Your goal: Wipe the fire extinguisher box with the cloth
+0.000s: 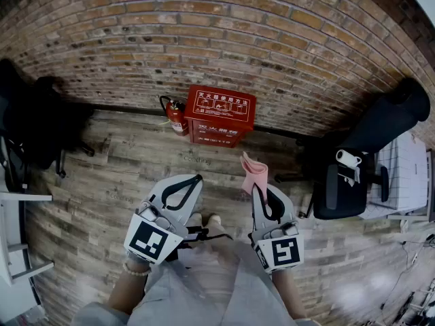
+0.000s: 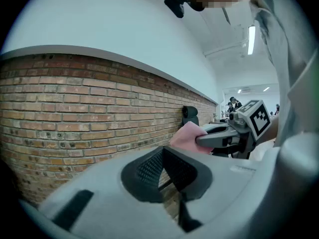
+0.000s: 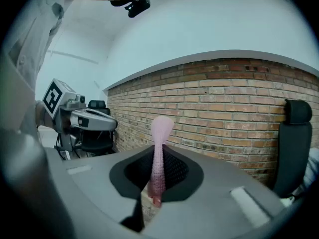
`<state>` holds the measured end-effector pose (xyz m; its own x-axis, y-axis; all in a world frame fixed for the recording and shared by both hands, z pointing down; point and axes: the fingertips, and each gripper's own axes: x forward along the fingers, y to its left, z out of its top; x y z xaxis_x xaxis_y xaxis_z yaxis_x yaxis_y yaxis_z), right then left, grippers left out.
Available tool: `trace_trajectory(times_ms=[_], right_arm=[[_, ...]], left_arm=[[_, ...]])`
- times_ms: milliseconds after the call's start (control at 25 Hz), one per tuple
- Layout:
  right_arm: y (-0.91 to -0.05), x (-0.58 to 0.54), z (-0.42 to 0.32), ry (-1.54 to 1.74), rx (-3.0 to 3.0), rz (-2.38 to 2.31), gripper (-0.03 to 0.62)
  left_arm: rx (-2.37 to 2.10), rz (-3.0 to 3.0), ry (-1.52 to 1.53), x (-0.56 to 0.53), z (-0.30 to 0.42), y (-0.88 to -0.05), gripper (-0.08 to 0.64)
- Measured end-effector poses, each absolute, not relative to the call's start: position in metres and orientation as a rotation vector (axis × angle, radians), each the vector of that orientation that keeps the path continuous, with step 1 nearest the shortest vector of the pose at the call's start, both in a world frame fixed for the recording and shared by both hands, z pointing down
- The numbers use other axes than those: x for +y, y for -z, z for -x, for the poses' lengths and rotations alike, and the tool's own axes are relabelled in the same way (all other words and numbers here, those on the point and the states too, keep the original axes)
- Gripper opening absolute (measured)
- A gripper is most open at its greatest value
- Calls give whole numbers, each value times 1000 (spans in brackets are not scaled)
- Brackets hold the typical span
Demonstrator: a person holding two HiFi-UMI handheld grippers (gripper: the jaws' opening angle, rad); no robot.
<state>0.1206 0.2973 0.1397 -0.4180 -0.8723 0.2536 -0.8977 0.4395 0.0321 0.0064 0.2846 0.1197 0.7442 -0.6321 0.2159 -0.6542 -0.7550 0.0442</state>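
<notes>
The fire extinguisher box (image 1: 221, 115), red, stands on the plank floor (image 1: 95, 182) against the brick wall (image 1: 204, 39), with a red extinguisher (image 1: 178, 117) just beside it on its left. Only the head view shows the box; neither gripper view takes it in. The pink cloth (image 1: 255, 172) is clamped between the closed jaws of the right gripper (image 1: 258, 190), with its free end standing up past the fingertips. It is held in the air, well apart from the box and off its near right corner. The right gripper view confirms the pinch on the cloth, which the head view shows less plainly. The left gripper (image 2: 168, 167) has its jaws together on nothing and is held level beside the right one. A black office chair (image 1: 353, 175) stands to the right.
</notes>
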Motion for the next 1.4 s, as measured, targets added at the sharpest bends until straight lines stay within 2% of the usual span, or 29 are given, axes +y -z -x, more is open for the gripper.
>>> trace_trajectory(times_ms=[1400], right_arm=[[-151, 325, -98, -155, -2365, -1573, 28]], left_arm=[[-966, -2843, -261, 293, 16, -128, -3]])
